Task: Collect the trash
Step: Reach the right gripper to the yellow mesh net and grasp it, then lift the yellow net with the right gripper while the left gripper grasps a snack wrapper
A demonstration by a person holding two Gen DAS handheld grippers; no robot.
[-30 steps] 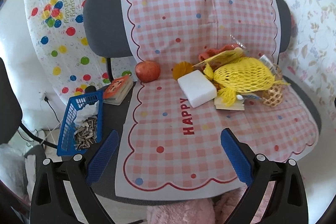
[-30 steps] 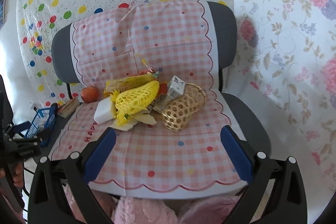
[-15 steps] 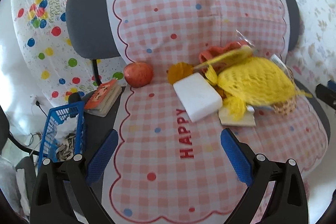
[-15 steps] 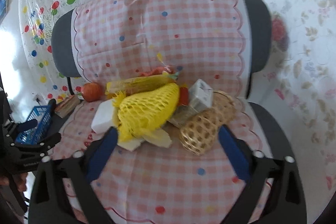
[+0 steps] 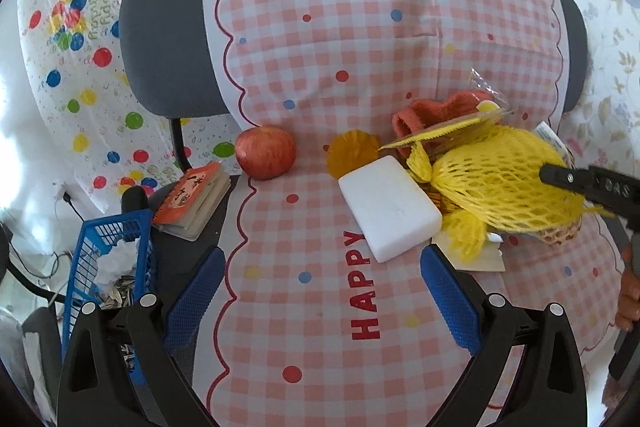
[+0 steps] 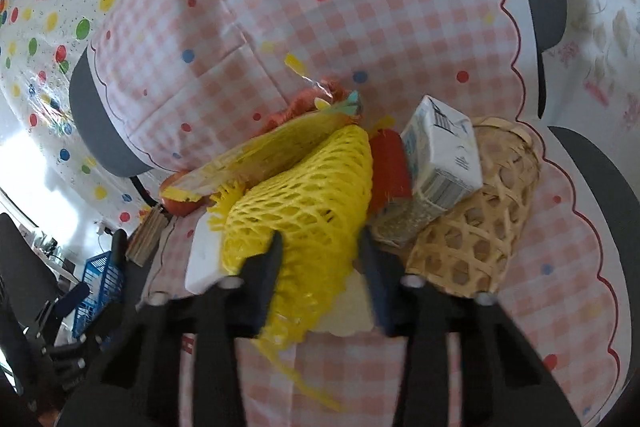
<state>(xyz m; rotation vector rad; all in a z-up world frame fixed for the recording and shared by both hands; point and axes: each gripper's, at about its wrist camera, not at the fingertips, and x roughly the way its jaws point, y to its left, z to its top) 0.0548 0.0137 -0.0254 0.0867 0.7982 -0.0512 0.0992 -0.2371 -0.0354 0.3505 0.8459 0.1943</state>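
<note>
A yellow foam net (image 6: 304, 195) lies on a trash pile on the pink checked cloth (image 5: 320, 307) covering the chair seat; it also shows in the left wrist view (image 5: 504, 183). My right gripper (image 6: 320, 251) has its fingers on either side of the net, narrowed around it; whether they press it is unclear. My left gripper (image 5: 320, 283) is open and empty, above the cloth near a white foam block (image 5: 390, 201). A blue trash basket (image 5: 108, 267) holds shells and paper at the left.
A small carton (image 6: 440, 151), a wicker basket (image 6: 480, 219), a yellow wrapper (image 6: 256, 163) and an orange cloth (image 5: 436, 115) sit in the pile. An apple (image 5: 266, 151) and an orange notebook (image 5: 192, 199) lie at the left of the seat.
Both grippers moved forward towards the pile. My right gripper's fingers narrowed from wide open and now straddle the yellow net.
</note>
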